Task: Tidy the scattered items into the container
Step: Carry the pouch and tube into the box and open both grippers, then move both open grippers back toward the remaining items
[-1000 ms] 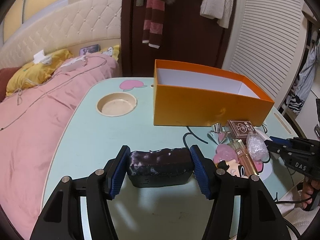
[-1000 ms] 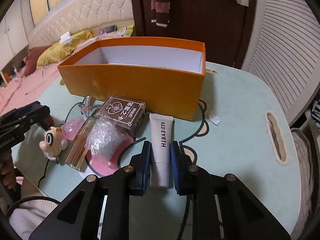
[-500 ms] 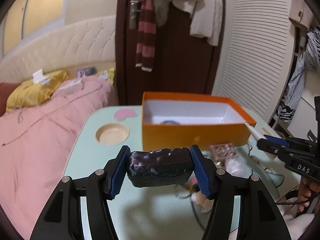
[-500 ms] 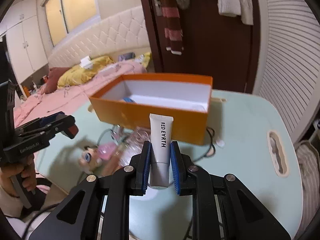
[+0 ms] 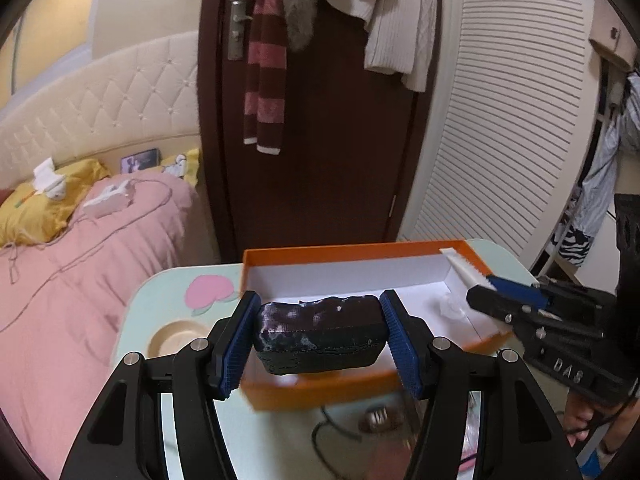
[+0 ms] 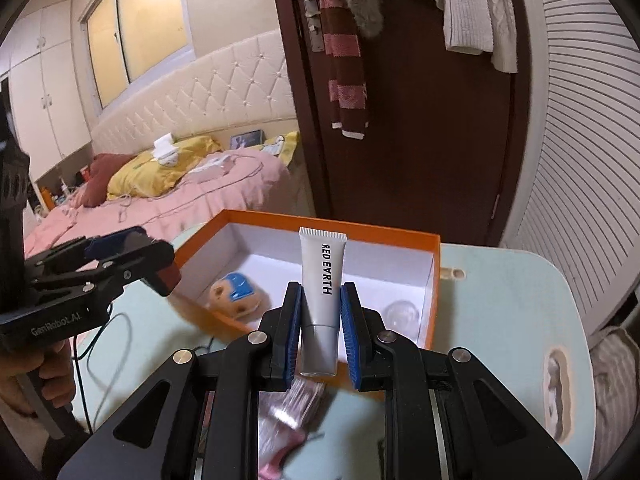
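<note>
An orange box (image 5: 320, 394) with a white inside stands on the pale green table (image 5: 168, 292). My left gripper (image 5: 320, 338) is shut on a dark shiny block (image 5: 320, 336), held in the air over the box's near wall. My right gripper (image 6: 320, 322) is shut on a grey tube (image 6: 322, 280) marked RED EARTH, held above the near edge of the orange box (image 6: 436, 280). Each gripper shows in the other's view, the right gripper (image 5: 486, 298) at the box's right side and the left gripper (image 6: 132, 256) at its left. Inside lie a small doll head (image 6: 234, 292) and a clear round thing (image 6: 402, 314).
Below the grippers, blurred small items (image 6: 292, 400) and a black cable (image 5: 332, 432) lie on the table in front of the box. A round cup recess (image 5: 172, 336) sits at the table's left. A pink bed (image 5: 80, 260) is beyond, and a brown door (image 5: 320, 140) behind.
Both grippers have risen from the table with their loads and moved toward the box. The block and the tube now hang over its near edge.
</note>
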Action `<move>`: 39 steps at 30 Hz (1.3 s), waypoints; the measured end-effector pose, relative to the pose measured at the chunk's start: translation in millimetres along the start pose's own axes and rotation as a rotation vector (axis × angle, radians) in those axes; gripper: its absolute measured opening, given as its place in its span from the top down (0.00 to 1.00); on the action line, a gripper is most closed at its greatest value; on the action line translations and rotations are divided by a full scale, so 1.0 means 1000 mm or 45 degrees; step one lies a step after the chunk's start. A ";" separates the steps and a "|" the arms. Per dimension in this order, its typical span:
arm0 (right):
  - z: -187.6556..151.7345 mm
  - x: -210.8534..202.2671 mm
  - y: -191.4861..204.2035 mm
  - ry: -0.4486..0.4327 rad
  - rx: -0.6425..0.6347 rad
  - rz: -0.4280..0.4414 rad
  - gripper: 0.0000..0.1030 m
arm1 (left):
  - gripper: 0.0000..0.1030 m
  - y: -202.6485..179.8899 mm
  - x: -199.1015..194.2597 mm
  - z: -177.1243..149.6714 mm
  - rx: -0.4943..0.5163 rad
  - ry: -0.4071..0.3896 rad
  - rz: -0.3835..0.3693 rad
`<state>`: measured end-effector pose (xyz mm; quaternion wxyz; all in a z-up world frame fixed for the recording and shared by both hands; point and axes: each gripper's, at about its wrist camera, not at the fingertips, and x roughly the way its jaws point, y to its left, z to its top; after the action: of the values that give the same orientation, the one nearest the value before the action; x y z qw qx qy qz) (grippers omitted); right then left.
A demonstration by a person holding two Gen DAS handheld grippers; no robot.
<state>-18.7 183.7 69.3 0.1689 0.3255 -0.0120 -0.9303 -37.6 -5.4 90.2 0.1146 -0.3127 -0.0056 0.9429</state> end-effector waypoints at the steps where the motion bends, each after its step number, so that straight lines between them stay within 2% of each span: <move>1: 0.001 0.006 -0.001 0.004 0.005 -0.004 0.80 | 0.42 -0.001 0.008 0.002 0.003 0.013 -0.002; 9: 0.005 0.043 -0.016 0.071 0.088 0.029 0.80 | 0.42 -0.012 0.052 0.003 0.037 0.094 0.013; 13: -0.003 0.053 -0.003 0.048 -0.045 -0.059 0.79 | 0.36 -0.018 0.066 -0.006 0.077 0.129 0.064; 14: -0.006 0.054 0.001 0.031 -0.085 -0.081 0.75 | 0.35 -0.020 0.068 -0.007 0.092 0.133 0.080; 21: -0.003 0.059 0.004 0.028 -0.081 -0.077 0.73 | 0.25 -0.020 0.069 -0.011 0.098 0.105 0.126; 29: -0.005 0.058 0.002 0.027 -0.080 -0.069 0.73 | 0.25 -0.018 0.066 -0.006 0.095 0.135 0.133; 33: 0.001 0.057 -0.001 0.055 -0.003 -0.033 0.73 | 0.22 -0.020 0.045 0.003 0.117 0.028 0.171; 35: 0.005 0.050 -0.002 0.031 0.034 -0.003 0.73 | 0.20 -0.022 0.028 0.007 0.135 -0.045 0.200; 37: 0.009 0.040 0.001 -0.008 0.028 -0.001 0.73 | 0.09 -0.020 0.010 0.011 0.113 -0.087 0.179; 39: 0.013 0.029 0.006 -0.048 -0.005 -0.018 0.73 | 0.03 -0.017 -0.008 0.014 0.077 -0.127 0.148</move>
<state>-45.9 167.6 63.1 0.1625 0.3077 -0.0112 -0.9374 -36.3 10.1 107.5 0.0687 -0.2617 0.0352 0.9621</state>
